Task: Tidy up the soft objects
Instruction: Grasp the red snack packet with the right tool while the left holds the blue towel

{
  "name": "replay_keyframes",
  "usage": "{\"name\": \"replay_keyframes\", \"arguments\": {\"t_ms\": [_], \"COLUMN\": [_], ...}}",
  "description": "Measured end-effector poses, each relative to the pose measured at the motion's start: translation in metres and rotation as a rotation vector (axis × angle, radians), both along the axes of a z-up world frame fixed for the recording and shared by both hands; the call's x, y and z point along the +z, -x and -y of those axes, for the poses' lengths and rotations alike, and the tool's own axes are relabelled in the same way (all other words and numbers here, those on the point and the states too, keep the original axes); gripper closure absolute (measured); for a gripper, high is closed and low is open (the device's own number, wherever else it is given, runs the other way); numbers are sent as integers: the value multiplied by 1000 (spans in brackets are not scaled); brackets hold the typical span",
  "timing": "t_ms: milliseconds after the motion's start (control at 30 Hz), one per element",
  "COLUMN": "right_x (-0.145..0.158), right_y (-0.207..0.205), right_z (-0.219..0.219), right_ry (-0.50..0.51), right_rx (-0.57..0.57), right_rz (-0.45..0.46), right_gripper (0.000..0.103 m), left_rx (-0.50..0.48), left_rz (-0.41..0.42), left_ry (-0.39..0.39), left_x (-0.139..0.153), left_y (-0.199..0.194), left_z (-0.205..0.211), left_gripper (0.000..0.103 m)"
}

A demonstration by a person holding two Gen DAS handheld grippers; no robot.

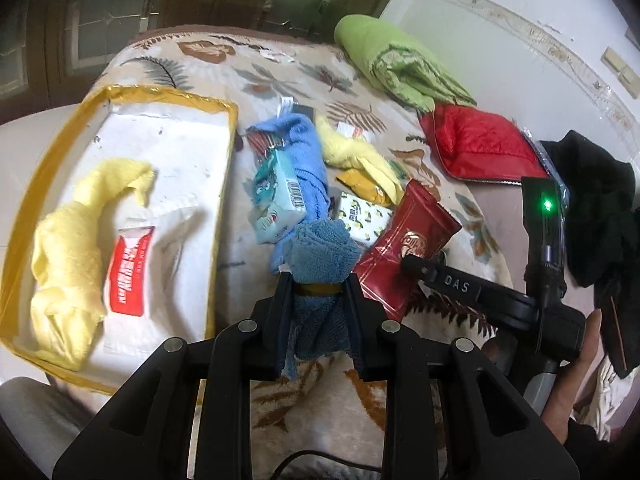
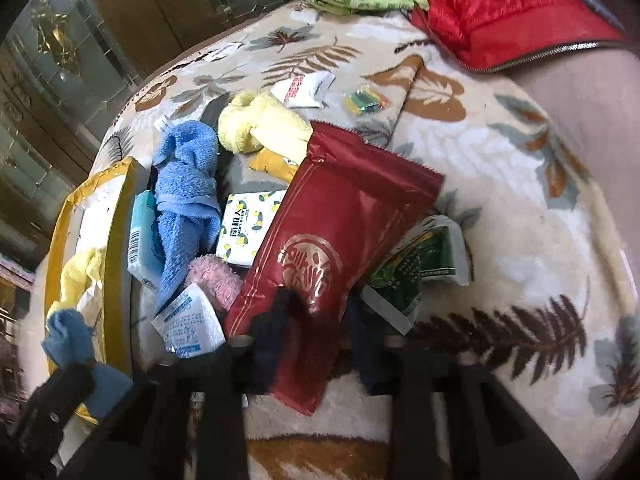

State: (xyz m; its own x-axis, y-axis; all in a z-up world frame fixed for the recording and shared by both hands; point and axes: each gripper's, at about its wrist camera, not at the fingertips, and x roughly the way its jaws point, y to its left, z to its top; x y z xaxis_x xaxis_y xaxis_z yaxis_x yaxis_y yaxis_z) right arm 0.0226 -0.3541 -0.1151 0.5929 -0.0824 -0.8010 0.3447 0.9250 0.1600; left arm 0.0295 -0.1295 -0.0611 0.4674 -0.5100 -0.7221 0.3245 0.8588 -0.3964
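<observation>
My left gripper [image 1: 320,286] is shut on a rolled blue towel [image 1: 320,260], held above the leaf-print blanket just right of the yellow-rimmed bag [image 1: 228,168]. A yellow towel [image 1: 68,248] lies inside that bag. Another blue towel [image 1: 308,152] and a second yellow towel [image 1: 356,156] lie on the blanket. In the right wrist view my right gripper [image 2: 320,320] straddles the lower end of a dark red foil pouch [image 2: 344,216]; motion blur hides whether the jaws press it. A pink fluffy cloth [image 2: 212,276] lies left of the pouch. The held blue towel [image 2: 68,336] shows over the bag [image 2: 120,240].
Tissue packs [image 2: 248,228] [image 1: 276,196], a white packet [image 2: 188,320] and a green packet [image 2: 420,260] crowd the blanket's middle. A green quilted cloth [image 1: 396,64], a red quilted cover [image 1: 480,144] and black fabric [image 1: 600,208] lie at the far right.
</observation>
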Motion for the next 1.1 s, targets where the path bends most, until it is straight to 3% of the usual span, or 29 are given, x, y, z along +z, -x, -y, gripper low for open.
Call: {"name": "replay_keyframes", "arguments": {"t_ms": [67, 200, 400, 467, 500, 533, 633, 867, 1000, 1100], "right_x": [6, 13, 21, 20, 18, 18, 15, -13, -26, -19], "right_y": [6, 12, 23, 25, 26, 29, 27, -5, -27, -35], "right_z": [-5, -22, -17, -14, -14, -12, -13, 5, 10, 3], "right_ry": [32, 111, 27, -11, -14, -11, -34, -112, -151, -96], "right_rx": [1, 56, 73, 76, 72, 62, 52, -81, -123, -171], "right_rz": [9, 27, 98, 97, 96, 116, 120, 0, -57, -61], "right_gripper": [103, 103, 102, 70, 37, 27, 27, 27, 28, 43], "left_rx": [12, 42, 83, 91, 99, 101, 105, 92, 101, 133], "left_rz": [5, 6, 19, 19, 19, 21, 15, -9, 3, -21], "left_ry": [15, 46, 57, 57, 58, 57, 53, 48, 65, 94], "left_x": [4, 10, 18, 19, 21, 21, 21, 38, 41, 29], "left_y": [3, 7, 15, 18, 20, 21, 24, 10, -9, -20], "left_z": [-9, -29, -52, -58, -60, -61, -64, -78, -109, -137], "left_gripper": [79, 79, 79, 79, 79, 79, 79, 79, 79, 79]}}
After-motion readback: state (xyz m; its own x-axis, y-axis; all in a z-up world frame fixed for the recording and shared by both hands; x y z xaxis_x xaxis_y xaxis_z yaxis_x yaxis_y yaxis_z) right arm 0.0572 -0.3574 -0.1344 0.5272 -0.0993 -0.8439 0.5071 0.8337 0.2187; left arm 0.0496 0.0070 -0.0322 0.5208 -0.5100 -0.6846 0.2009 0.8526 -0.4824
